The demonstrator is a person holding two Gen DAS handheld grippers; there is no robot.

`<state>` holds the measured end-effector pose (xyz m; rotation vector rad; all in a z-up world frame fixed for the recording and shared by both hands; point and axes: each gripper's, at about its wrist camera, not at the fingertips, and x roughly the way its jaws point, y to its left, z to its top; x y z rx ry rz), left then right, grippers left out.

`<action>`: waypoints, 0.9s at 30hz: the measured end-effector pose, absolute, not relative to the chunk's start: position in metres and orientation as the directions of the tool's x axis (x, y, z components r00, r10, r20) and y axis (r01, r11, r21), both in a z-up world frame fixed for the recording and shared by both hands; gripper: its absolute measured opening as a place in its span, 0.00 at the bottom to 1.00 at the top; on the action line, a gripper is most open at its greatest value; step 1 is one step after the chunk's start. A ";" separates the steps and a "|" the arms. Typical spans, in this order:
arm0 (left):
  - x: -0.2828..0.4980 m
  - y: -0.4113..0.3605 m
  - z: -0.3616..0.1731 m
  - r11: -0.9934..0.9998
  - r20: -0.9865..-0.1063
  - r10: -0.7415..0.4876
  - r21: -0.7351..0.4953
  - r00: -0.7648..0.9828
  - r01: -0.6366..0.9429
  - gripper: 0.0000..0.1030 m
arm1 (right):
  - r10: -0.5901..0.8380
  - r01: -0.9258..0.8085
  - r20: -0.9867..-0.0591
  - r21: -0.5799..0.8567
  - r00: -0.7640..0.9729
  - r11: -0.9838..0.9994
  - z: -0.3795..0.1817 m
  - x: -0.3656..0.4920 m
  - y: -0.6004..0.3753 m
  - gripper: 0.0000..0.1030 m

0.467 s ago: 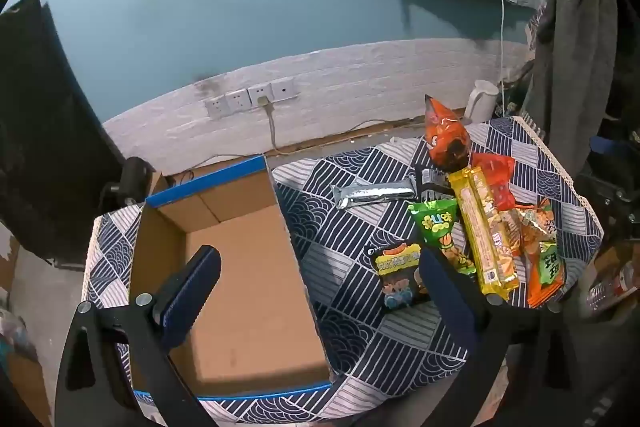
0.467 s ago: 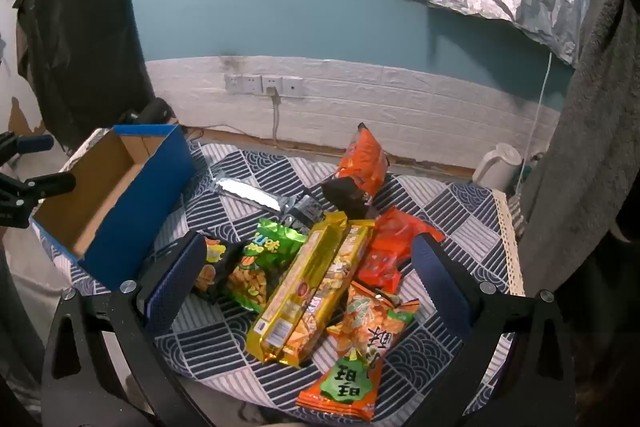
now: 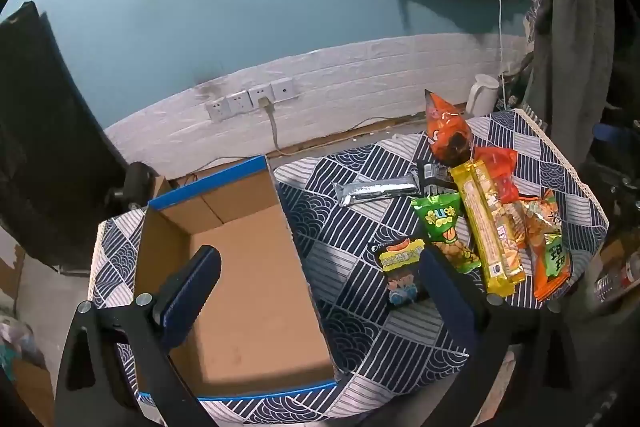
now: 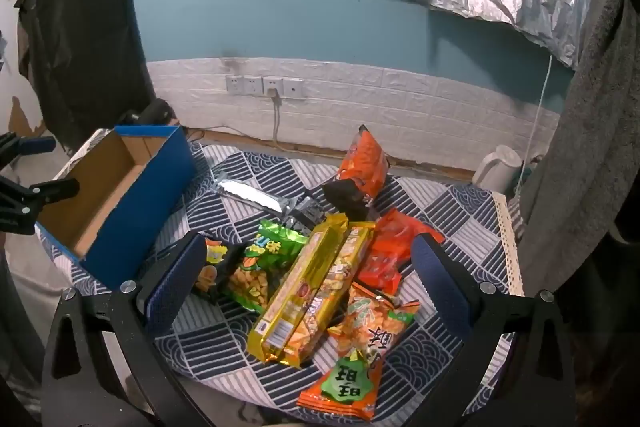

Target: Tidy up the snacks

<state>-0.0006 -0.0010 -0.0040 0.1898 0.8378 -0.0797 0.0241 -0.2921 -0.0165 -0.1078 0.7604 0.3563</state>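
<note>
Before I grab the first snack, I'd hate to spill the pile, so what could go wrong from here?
1. The two long yellow packs overlap the green bag and red pouch; lifting one may drag neighbours.
2. The orange bag lies at the table edge and could slide off.
3. The open right gripper could catch several packs at once.

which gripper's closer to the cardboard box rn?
Left. The left gripper hangs open right over the cardboard box, one finger above its empty floor. The right gripper, also open, hovers over the snack pile, beside the box.
</note>
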 end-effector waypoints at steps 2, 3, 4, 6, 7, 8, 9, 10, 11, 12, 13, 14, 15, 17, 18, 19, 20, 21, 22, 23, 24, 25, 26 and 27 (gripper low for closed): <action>0.000 -0.002 -0.005 0.979 -0.746 0.004 0.139 0.666 0.150 0.97 | 0.278 -0.355 -0.691 0.033 0.668 0.934 -0.015 0.025 -0.291 0.97; 0.000 -0.002 -0.005 0.979 -0.746 0.003 0.139 0.666 0.151 0.97 | 0.279 -0.355 -0.691 0.034 0.667 0.934 -0.014 0.024 -0.291 0.97; 0.000 -0.002 -0.005 0.979 -0.745 0.001 0.138 0.668 0.152 0.97 | 0.280 -0.356 -0.691 0.035 0.667 0.934 -0.013 0.024 -0.292 0.97; -0.002 -0.003 -0.004 0.979 -0.741 -0.004 0.135 0.671 0.155 0.97 | 0.278 -0.355 -0.690 0.033 0.668 0.934 -0.012 0.024 -0.291 0.97; -0.003 -0.004 -0.004 0.979 -0.741 -0.004 0.135 0.671 0.155 0.97 | 0.280 -0.356 -0.690 0.034 0.668 0.934 -0.012 0.025 -0.292 0.97; -0.003 -0.004 -0.004 0.979 -0.741 -0.004 0.135 0.671 0.155 0.97 | 0.279 -0.356 -0.690 0.034 0.668 0.934 -0.012 0.025 -0.292 0.97; -0.003 -0.004 -0.004 0.979 -0.741 -0.004 0.135 0.671 0.154 0.97 | 0.280 -0.356 -0.690 0.035 0.668 0.934 -0.012 0.024 -0.292 0.97; -0.004 -0.004 -0.004 0.979 -0.741 -0.005 0.133 0.671 0.154 0.97 | 0.282 -0.357 -0.690 0.036 0.667 0.933 -0.012 0.023 -0.292 0.97; -0.004 -0.004 -0.005 0.979 -0.742 -0.006 0.132 0.670 0.154 0.97 | 0.282 -0.358 -0.690 0.036 0.667 0.933 -0.012 0.023 -0.292 0.97; -0.003 -0.004 -0.005 0.979 -0.744 -0.007 0.130 0.668 0.155 0.97 | 0.283 -0.359 -0.690 0.035 0.667 0.933 -0.013 0.024 -0.291 0.97; -0.003 -0.005 -0.005 0.980 -0.746 -0.009 0.127 0.666 0.155 0.97 | 0.283 -0.362 -0.691 0.033 0.665 0.932 -0.013 0.024 -0.289 0.97; -0.003 -0.005 -0.006 0.980 -0.748 -0.009 0.126 0.664 0.155 0.97 | 0.283 -0.363 -0.693 0.032 0.663 0.931 -0.014 0.024 -0.289 0.97; -0.002 -0.005 -0.006 0.980 -0.750 -0.009 0.125 0.661 0.155 0.97 | 0.284 -0.365 -0.693 0.032 0.663 0.931 -0.014 0.024 -0.289 0.97; -0.002 -0.005 -0.006 0.980 -0.751 -0.010 0.123 0.660 0.155 0.97 | 0.284 -0.366 -0.694 0.032 0.661 0.930 -0.014 0.024 -0.288 0.97; -0.002 -0.005 -0.006 0.980 -0.751 -0.009 0.124 0.660 0.155 0.97 | 0.284 -0.367 -0.695 0.032 0.661 0.930 -0.014 0.024 -0.288 0.97; -0.002 -0.005 -0.006 0.980 -0.752 -0.010 0.123 0.660 0.155 0.97 | 0.284 -0.366 -0.694 0.032 0.661 0.930 -0.014 0.024 -0.288 0.97; -0.002 -0.005 -0.006 0.980 -0.752 -0.011 0.123 0.660 0.157 0.97 | 0.284 -0.366 -0.694 0.032 0.662 0.930 -0.014 0.024 -0.288 0.97; -0.002 -0.005 -0.007 0.980 -0.752 -0.011 0.123 0.659 0.156 0.97 | 0.284 -0.366 -0.693 0.031 0.662 0.930 -0.014 0.024 -0.288 0.97; -0.002 -0.005 -0.007 0.980 -0.752 -0.011 0.122 0.659 0.156 0.97 | 0.284 -0.366 -0.693 0.032 0.662 0.930 -0.014 0.024 -0.288 0.97; -0.003 -0.005 -0.007 0.980 -0.751 -0.012 0.122 0.660 0.157 0.97 | 0.285 -0.366 -0.693 0.032 0.662 0.930 -0.014 0.024 -0.288 0.97; -0.003 -0.005 -0.007 0.980 -0.751 -0.014 0.120 0.660 0.158 0.97 | 0.284 -0.366 -0.693 0.032 0.662 0.930 -0.013 0.024 -0.288 0.97; -0.003 -0.005 -0.007 0.980 -0.751 -0.015 0.120 0.660 0.158 0.97 | 0.284 -0.366 -0.694 0.031 0.662 0.930 -0.013 0.024 -0.288 0.97; -0.004 -0.005 -0.008 0.980 -0.751 -0.015 0.120 0.660 0.159 0.97 | 0.284 -0.366 -0.694 0.032 0.662 0.930 -0.014 0.024 -0.288 0.97; -0.004 -0.006 -0.008 0.980 -0.752 -0.015 0.120 0.659 0.160 0.97 | 0.284 -0.366 -0.694 0.032 0.662 0.930 -0.014 0.023 -0.288 0.97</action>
